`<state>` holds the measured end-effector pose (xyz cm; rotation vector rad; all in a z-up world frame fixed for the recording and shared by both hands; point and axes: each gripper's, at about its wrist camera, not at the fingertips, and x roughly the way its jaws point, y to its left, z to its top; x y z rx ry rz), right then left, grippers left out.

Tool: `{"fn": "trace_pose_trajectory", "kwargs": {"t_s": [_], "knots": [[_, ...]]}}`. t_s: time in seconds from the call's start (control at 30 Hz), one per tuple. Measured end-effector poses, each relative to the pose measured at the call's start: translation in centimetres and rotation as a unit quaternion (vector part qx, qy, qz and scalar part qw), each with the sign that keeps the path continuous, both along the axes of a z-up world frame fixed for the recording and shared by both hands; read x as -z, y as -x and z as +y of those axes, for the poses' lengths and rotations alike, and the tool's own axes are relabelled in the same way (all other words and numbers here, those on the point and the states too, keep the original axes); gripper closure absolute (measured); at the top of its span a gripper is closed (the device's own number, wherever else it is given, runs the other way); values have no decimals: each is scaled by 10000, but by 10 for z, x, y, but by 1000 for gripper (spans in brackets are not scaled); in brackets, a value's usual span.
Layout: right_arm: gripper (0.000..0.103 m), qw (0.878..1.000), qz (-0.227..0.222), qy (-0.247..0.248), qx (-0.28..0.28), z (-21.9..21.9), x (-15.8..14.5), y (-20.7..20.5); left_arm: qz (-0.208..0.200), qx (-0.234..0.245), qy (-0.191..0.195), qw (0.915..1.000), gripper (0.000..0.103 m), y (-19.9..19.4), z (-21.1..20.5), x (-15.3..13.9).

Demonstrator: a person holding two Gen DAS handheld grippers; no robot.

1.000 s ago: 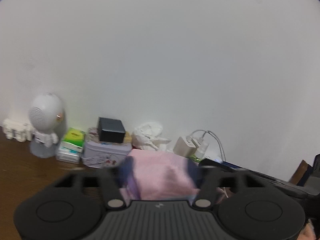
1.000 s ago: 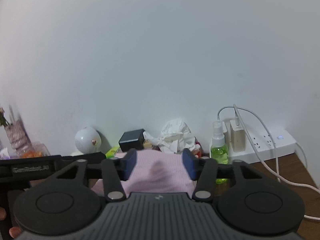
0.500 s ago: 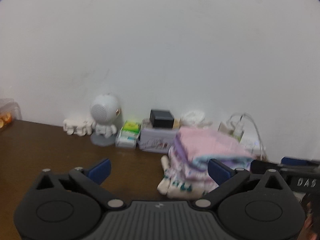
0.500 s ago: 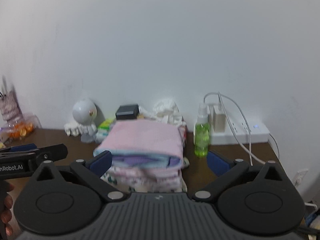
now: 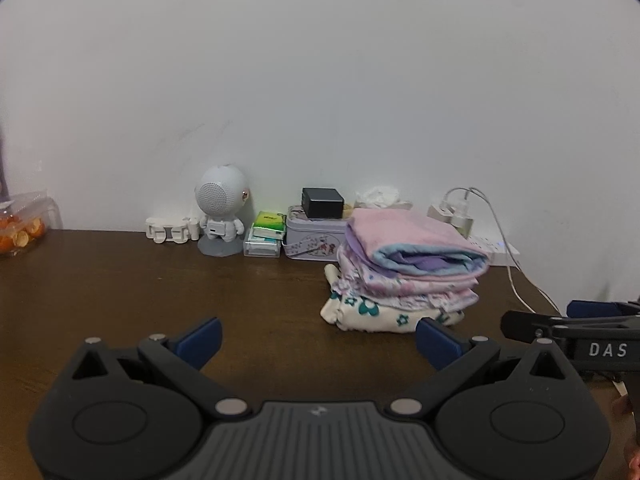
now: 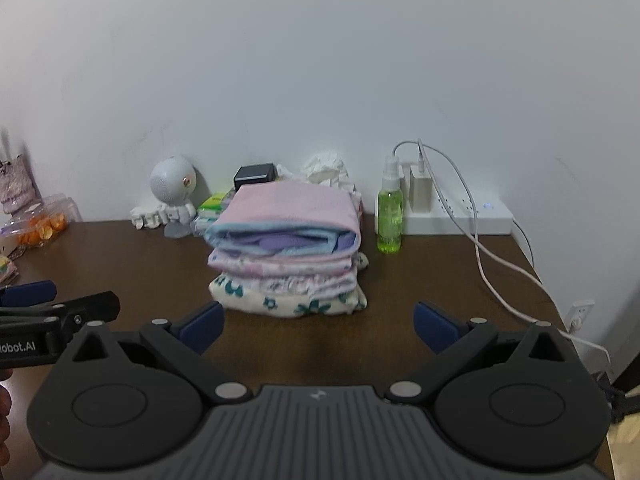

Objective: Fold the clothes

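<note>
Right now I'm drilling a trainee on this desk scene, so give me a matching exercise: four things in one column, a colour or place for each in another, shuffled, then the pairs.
Column 1
1. top garment of the stack
2. bottom garment of the stack
3. spray bottle
4. black box

Column 2
A. on the lilac tin
B. cream with teal flowers
C. pink, with a blue edge
D. right of the stack, filled with green liquid

Pairs: 1-C, 2-B, 3-D, 4-A
</note>
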<state>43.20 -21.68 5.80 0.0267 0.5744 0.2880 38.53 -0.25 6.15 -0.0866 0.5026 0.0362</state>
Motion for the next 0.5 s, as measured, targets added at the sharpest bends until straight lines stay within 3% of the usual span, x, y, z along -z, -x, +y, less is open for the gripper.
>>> {"fn": "trace_pose_trajectory", "kwargs": {"t_s": [0.5], "knots": [[0,9997,-202,-78,-60,-1,-5,102,-98,246,-8,9996,0,99,-18,5]]}}
